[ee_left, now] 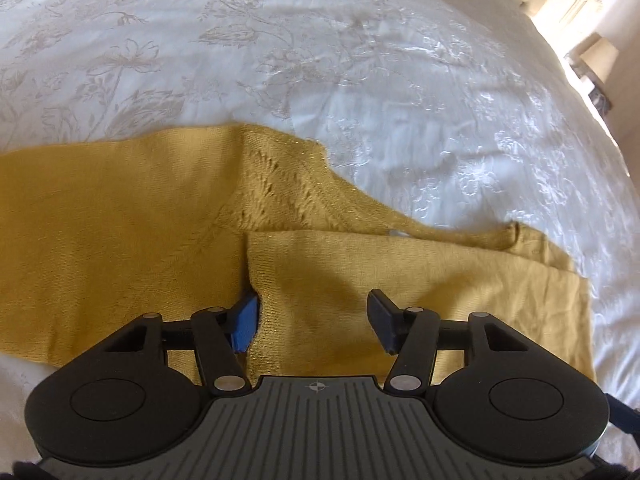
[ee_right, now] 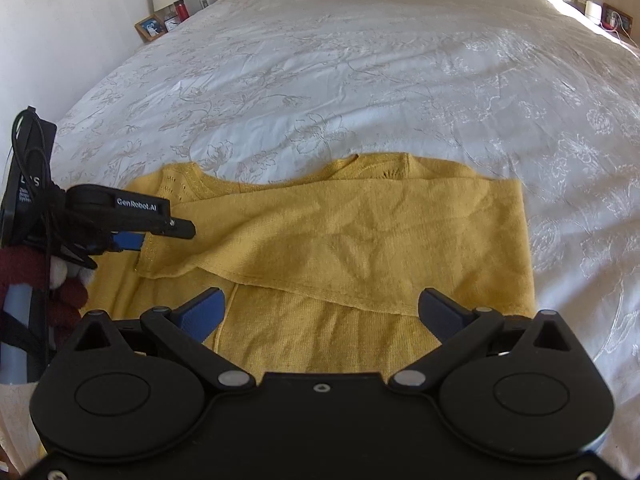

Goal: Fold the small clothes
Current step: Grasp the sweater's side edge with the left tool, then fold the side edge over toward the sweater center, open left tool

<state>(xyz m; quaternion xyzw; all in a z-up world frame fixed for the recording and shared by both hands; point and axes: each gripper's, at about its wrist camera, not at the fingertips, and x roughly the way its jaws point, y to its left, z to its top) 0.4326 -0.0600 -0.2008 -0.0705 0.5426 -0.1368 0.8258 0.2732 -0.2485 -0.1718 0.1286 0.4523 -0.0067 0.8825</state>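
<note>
Across the near part of a white floral bedspread [ee_right: 360, 72] lies a mustard-yellow knit sweater [ee_right: 360, 248], partly folded, with a sleeve laid flat across its body toward the left side of the right wrist view. Its neckline faces the far side of the bed, and a band of small eyelet holes runs beside the collar.

The left gripper [ee_left: 312, 320] hangs over the sweater's edge with its jaws partly spread. A raised fold of the knit stands between the fingers; the blue pad [ee_left: 246, 322] on one side sits right against that cloth edge, while the other finger is clear of it (whether the blue pad actually presses on the fabric cannot be told). In the right wrist view this same tool reaches in from the left, its tips at the sleeve's cuff end.

The right gripper [ee_right: 320, 312] hovers above the sweater's lower body with its jaws wide apart and nothing between the pads.

Bedside lamps, a framed photo and other small items stand in the far corners of the room.
</note>
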